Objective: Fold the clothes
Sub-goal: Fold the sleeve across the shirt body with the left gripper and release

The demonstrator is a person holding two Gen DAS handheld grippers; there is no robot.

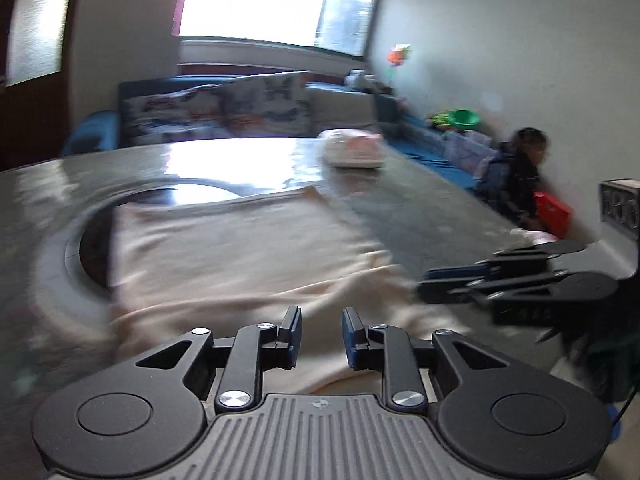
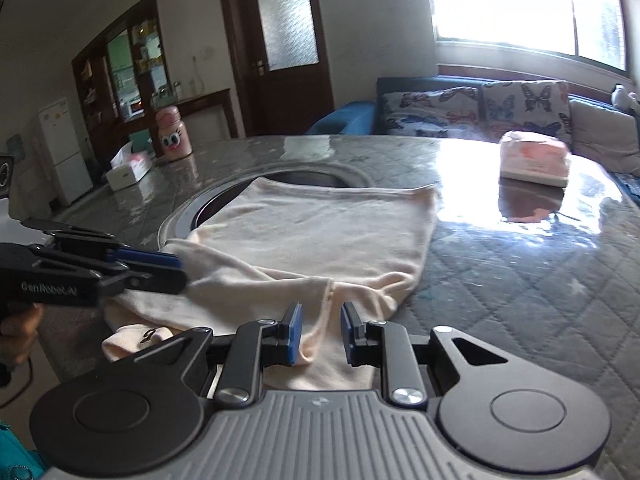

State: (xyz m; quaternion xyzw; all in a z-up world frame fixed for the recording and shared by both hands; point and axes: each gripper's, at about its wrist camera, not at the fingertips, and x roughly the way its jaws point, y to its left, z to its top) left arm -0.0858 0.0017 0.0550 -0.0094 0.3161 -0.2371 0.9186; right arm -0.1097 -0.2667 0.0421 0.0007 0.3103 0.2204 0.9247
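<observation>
Both claws, the left gripper (image 1: 320, 338) and the right gripper (image 2: 320, 334), stand slightly open over the cream garment (image 2: 320, 236), which lies rumpled, partly folded, at the table's (image 2: 520, 280) near edge.

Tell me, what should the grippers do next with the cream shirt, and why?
Probably close the right gripper on the cloth edge between its open jaws. The cream shirt lies partly folded and rumpled near the table edge, and the left gripper sits open at its side, so neither holds it.
</observation>
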